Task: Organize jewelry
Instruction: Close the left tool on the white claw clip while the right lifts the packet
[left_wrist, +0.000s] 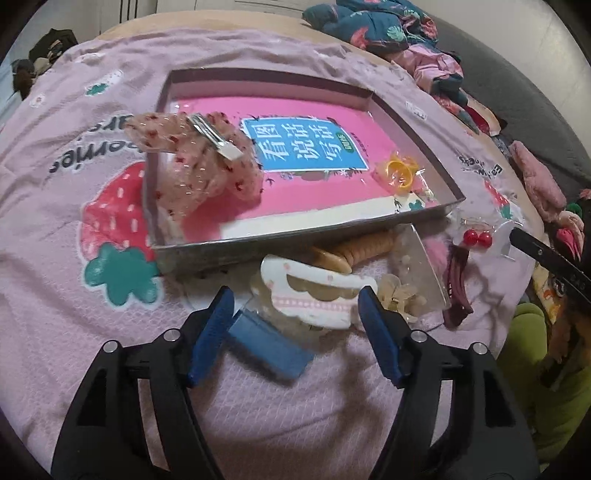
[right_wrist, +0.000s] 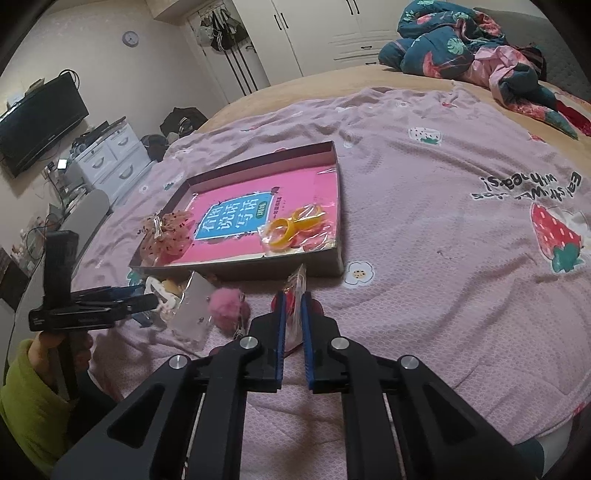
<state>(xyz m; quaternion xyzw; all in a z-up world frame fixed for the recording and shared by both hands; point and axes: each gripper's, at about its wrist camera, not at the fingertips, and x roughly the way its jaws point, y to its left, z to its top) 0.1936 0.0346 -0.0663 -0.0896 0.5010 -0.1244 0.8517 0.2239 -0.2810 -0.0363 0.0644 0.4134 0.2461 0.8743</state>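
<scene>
A shallow cardboard box (left_wrist: 306, 236) (right_wrist: 338, 206) lies on the pink bedspread with a pink book inside. In it lie a pink mesh bow clip (left_wrist: 199, 162) (right_wrist: 166, 234) and a bag of yellow rings (left_wrist: 399, 171) (right_wrist: 295, 229). My left gripper (left_wrist: 297, 299) is open, its fingers either side of a white and pink claw clip (left_wrist: 314, 291) lying before the box. My right gripper (right_wrist: 291, 299) is shut on a clear packet of red bead earrings (right_wrist: 293, 295) (left_wrist: 478, 238), just before the box's near wall.
Before the box lie a blue comb (left_wrist: 269, 343), a tan claw clip (left_wrist: 354, 251), a clear bag of small clips (left_wrist: 413, 280) (right_wrist: 195, 310), a pink pompom (right_wrist: 225, 308) and dark red hair bands (left_wrist: 456, 280). Crumpled bedding (right_wrist: 472, 48) lies at the far side.
</scene>
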